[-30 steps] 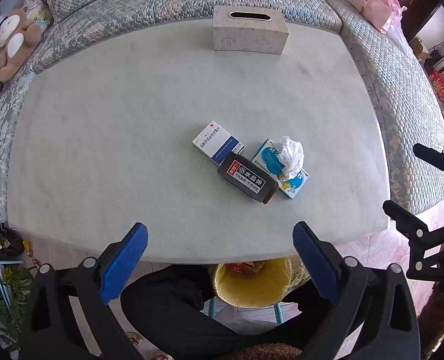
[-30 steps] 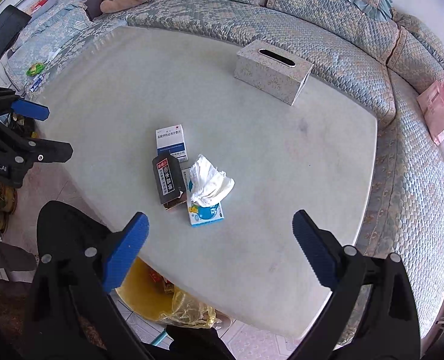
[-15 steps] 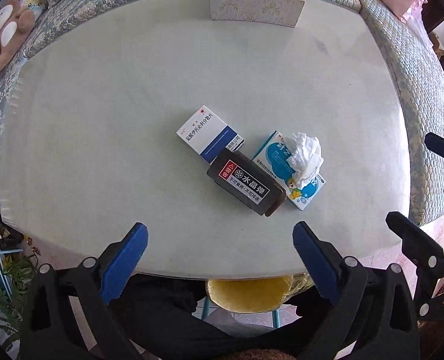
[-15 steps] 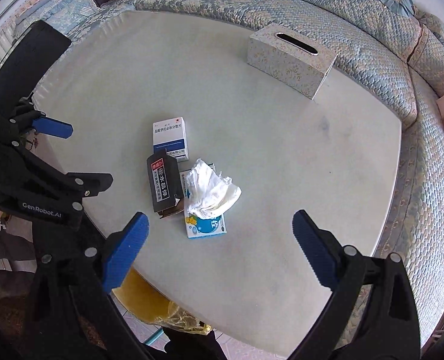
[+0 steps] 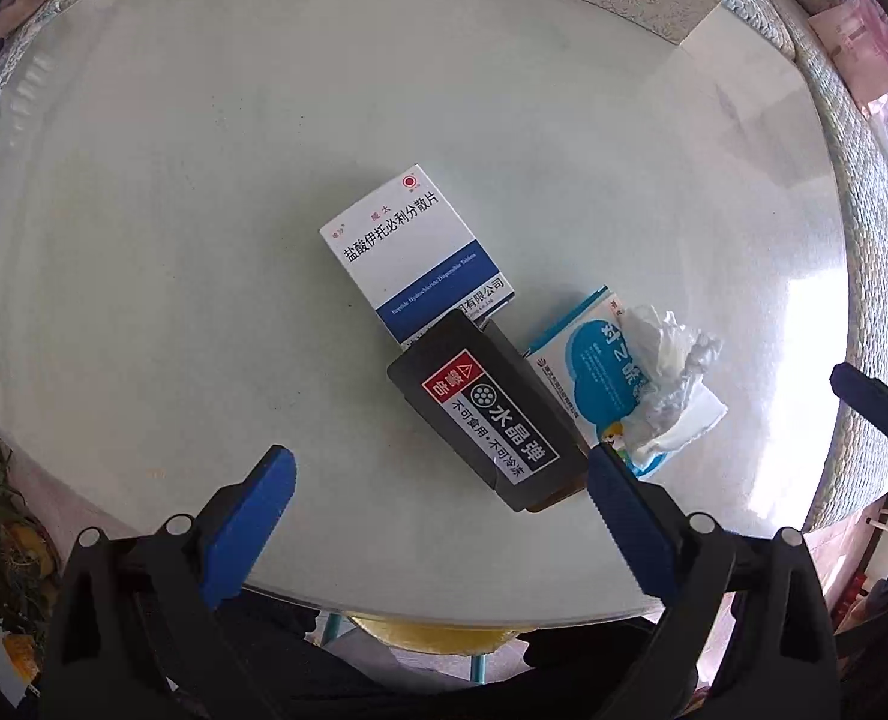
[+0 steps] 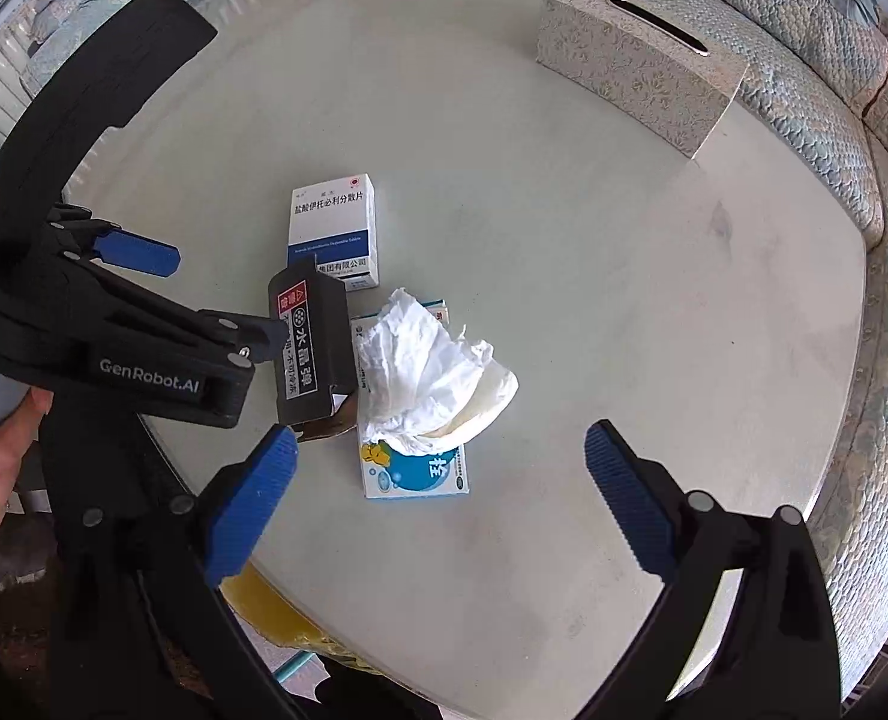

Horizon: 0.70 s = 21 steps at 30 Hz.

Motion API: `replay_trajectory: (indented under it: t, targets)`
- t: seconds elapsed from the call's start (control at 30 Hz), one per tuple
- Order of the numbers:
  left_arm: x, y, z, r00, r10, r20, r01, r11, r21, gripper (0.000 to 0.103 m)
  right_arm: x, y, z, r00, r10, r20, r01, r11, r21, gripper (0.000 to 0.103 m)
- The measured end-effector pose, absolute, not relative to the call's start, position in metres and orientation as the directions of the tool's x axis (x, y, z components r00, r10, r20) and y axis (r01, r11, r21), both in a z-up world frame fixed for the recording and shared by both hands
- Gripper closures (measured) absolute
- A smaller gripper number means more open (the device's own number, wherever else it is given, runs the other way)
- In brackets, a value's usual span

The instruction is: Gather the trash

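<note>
Three bits of trash sit bunched together near the front edge of the pale glossy surface (image 5: pixel 204 240). There's a white and blue medicine box (image 5: pixel 411 255) lying flat, and a black box (image 5: pixel 486 414) with a red warning label overlapping its near end. Right beside the black one is a light blue box (image 5: pixel 588 378), and a crumpled white tissue (image 5: pixel 672 372) sits on top of that, covering a good part of it.

The left gripper (image 5: pixel 438 492) is spread wide, holding nothing, hovering over the front edge of the surface with the black box roughly between its blue pads. Its right pad is just next to the near corner of the black box, though I can't tell if it actually touches. From the right wrist view the left gripper (image 6: pixel 222 300) comes in from the side with one fingertip right at the black box (image 6: pixel 309 348).

The right gripper (image 6: pixel 438 480) is also spread open and empty, sitting above the tissue (image 6: pixel 438 378) and the light blue box (image 6: pixel 414 474).

Further back there's a patterned tissue box (image 6: pixel 636 72) near the far edge, well apart from the trash. A quilted blue-green sofa (image 6: pixel 804 18) wraps around the far side. A yellow bin (image 5: pixel 438 639) peeks out below the front edge.
</note>
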<state>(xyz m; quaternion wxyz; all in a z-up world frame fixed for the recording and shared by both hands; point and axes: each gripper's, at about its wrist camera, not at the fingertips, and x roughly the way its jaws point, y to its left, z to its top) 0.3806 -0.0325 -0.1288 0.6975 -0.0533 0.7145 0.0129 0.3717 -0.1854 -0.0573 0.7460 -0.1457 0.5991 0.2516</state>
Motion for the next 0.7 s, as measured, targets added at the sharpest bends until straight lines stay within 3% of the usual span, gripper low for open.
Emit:
replay_trajectory:
  t: [0.7]
  targets:
    - [0.381,-0.004,-0.210,-0.056,-0.249,-0.967,-0.296,0.929,-0.222,0.008,0.384,-0.172,-0.109,0.128,0.181,-0.975,-0.569,0.819,0.078,0.009]
